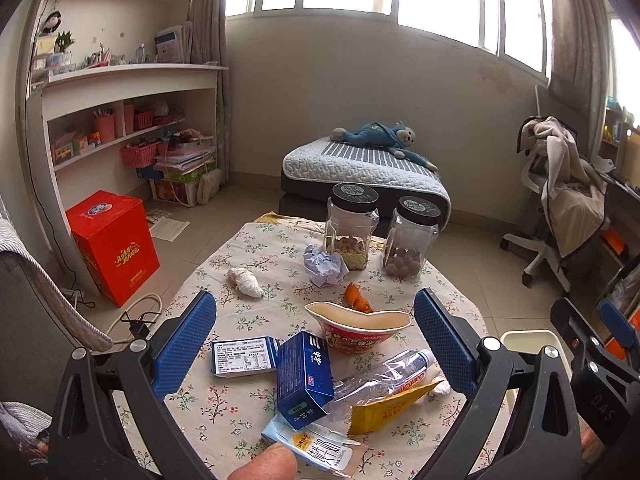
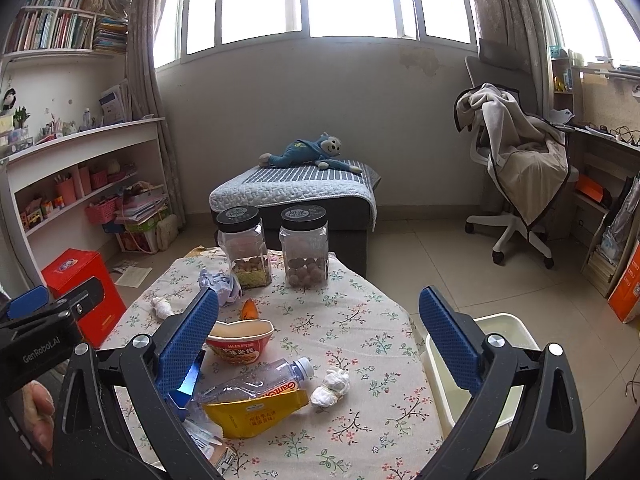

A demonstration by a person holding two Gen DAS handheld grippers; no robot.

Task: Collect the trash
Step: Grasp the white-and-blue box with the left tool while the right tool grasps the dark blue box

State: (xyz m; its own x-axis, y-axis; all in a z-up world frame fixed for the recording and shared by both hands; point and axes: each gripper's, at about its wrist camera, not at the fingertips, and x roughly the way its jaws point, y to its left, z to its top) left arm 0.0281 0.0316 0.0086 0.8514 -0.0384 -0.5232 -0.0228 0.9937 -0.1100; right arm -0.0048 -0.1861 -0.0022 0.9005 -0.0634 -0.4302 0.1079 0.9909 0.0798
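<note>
So, nothing's picked up yet, table [image 1: 248,240] is still full of trash.
Bin [image 2: 500,322] waits off its right edge; both grippers, left gripper [image 1: 316,344] and right gripper [image 2: 320,344], gape wide and empty over the crushed bottle [image 2: 256,384] and blue carton [image 1: 306,376], so grab one next.

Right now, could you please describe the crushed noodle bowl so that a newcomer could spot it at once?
Start at the floral-cloth table and the two black-lidded jars at its far side. Nearer than the jars lies the noodle bowl, the only red, open-mouthed piece there, its cream rim squashed out of round.
</note>
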